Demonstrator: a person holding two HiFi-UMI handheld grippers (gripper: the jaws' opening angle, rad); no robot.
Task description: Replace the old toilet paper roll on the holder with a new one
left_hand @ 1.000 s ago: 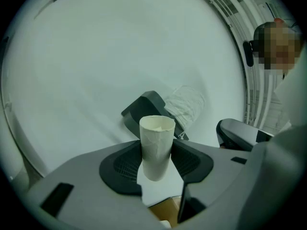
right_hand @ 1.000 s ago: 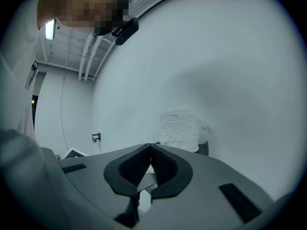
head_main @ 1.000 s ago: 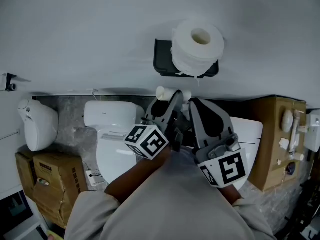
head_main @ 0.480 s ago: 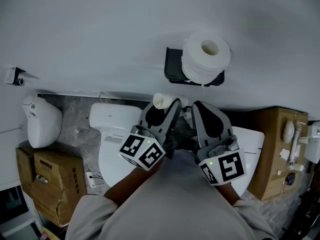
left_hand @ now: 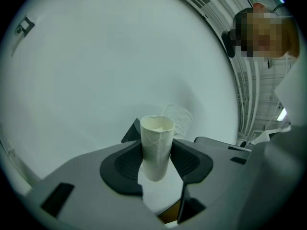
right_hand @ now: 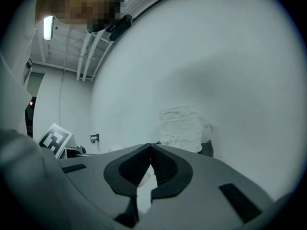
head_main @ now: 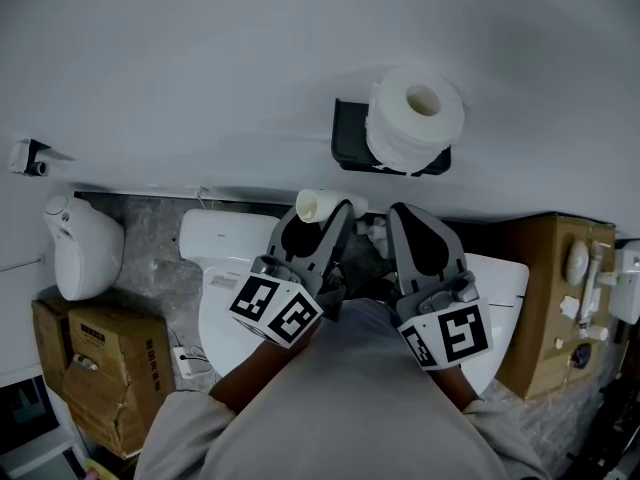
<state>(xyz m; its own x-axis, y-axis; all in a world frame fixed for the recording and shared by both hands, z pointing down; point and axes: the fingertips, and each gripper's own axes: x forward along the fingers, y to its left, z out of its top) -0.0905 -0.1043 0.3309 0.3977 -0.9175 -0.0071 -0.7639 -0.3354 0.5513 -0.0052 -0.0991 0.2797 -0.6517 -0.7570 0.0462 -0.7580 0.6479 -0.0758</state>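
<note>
Standing btwn left gripper pads, prob. pinched: tube

Grey marbled floor, seen from above. Standing on it: a white toilet at centre, a rounded white fixture at far left, cardboard boxes at lower left, a tall cardboard box at right. On the wall above, a black holder bears a full toilet paper roll

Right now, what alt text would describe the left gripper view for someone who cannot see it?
An empty cardboard tube is clamped between the two jaws of the left hand-held gripper. Behind it, a full toilet paper roll sits against a plain pale wall.
</note>
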